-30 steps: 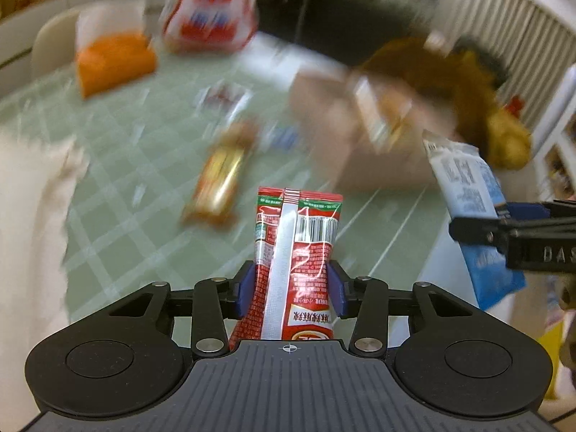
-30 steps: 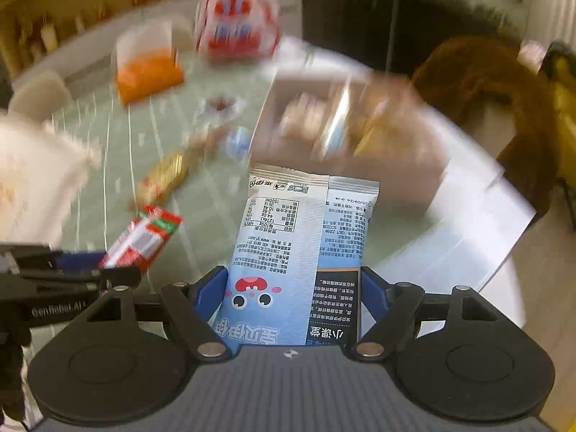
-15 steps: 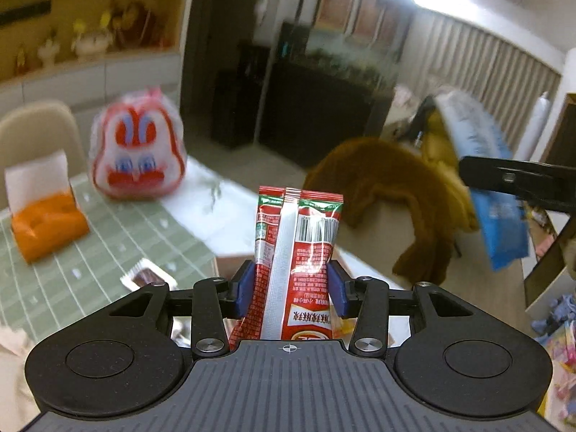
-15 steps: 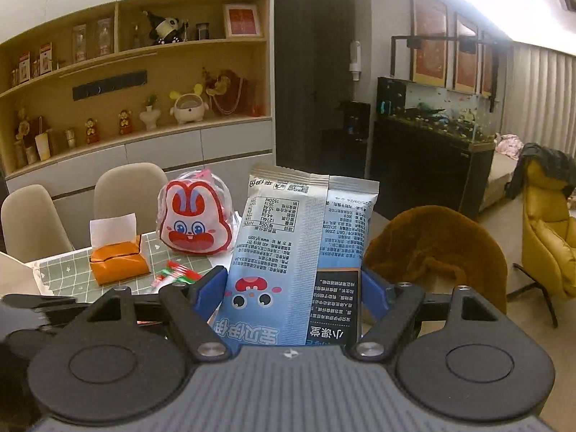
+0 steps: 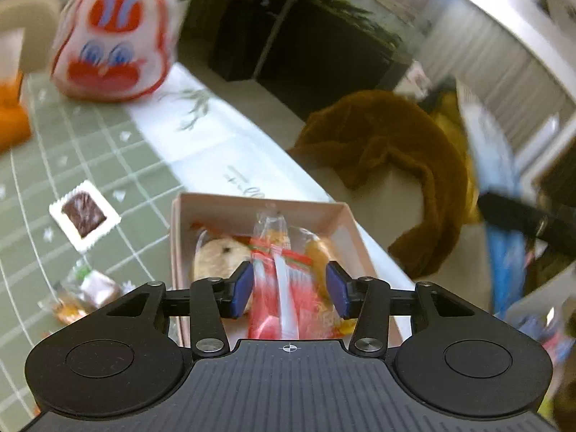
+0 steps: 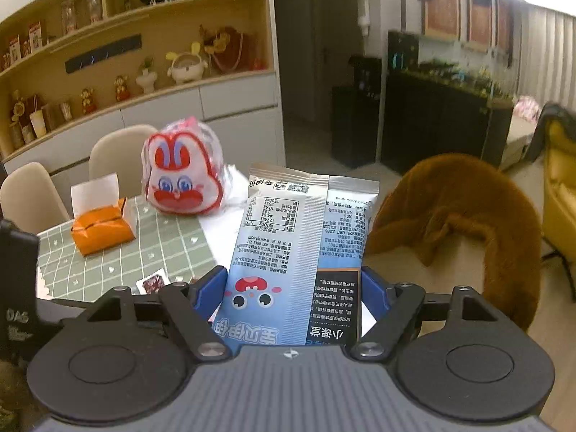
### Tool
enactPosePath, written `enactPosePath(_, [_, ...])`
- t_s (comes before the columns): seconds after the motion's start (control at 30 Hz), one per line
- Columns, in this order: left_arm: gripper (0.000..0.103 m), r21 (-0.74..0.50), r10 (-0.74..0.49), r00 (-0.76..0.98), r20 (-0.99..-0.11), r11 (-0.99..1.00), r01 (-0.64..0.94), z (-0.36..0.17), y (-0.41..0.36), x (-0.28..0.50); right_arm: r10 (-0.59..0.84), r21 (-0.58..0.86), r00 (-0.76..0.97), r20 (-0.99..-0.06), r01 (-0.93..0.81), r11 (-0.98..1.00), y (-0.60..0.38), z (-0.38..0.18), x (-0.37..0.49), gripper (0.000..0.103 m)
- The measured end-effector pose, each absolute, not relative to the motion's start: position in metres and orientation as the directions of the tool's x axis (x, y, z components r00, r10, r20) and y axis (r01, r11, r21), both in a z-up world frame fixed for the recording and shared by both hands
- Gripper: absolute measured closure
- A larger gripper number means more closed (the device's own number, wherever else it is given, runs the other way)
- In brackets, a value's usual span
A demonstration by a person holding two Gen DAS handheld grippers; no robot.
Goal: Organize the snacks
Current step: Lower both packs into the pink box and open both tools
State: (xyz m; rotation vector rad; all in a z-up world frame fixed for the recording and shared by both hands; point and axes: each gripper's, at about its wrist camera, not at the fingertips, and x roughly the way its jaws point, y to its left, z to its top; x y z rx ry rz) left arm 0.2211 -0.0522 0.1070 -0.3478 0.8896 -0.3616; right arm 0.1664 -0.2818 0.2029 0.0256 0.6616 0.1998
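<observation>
My left gripper (image 5: pixel 289 288) hangs over the open pink box (image 5: pixel 259 203), which holds several wrapped snacks. The red snack packet (image 5: pixel 277 288) is blurred between the blue pads; the jaws are opening, and a gap shows beside the right pad (image 5: pixel 336 289). My right gripper (image 6: pixel 293 295) is shut on a blue snack packet (image 6: pixel 288 244) that stands upright between its pads, raised above the table. That blue packet (image 5: pixel 504 252) appears blurred at the right edge of the left wrist view.
A red-and-white rabbit-shaped bag (image 6: pixel 180 172) and an orange tissue box (image 6: pixel 102 226) stand at the table's far side. A brownie packet (image 5: pixel 84 214) and small wrapped snacks (image 5: pixel 82 295) lie left of the box. A brown furry chair (image 6: pixel 468 216) is on the right.
The left gripper swung from the table's middle to above the box and its jaws widened off the red packet. The right gripper rose with the blue packet.
</observation>
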Motion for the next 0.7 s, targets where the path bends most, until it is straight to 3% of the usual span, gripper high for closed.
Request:
enactPosePath(0.2, [0.053,-0.442,-0.369,0.643,-0.671,0.896,0.052,0.107,0.001,0.214,0.243,0.114,0.665,-0.706,-0.232,0.966,-0.244,0.146,0.205,0.017])
enactPosePath(0.33, [0.053,-0.412,-0.283,0.663,-0.693,0.91,-0.043,0.095,0.039,0.19,0.161,0.065,0.555,-0.816,-0.188,0.98,-0.226,0.112,0.224,0.017])
enactPosePath(0.7, [0.053,-0.38,-0.156,0.631,-0.76,0.894,-0.236,0.06,0.107,0.145,0.185,0.083,0.646,-0.741,-0.185,0.979,-0.213,0.145,0.21,0.018])
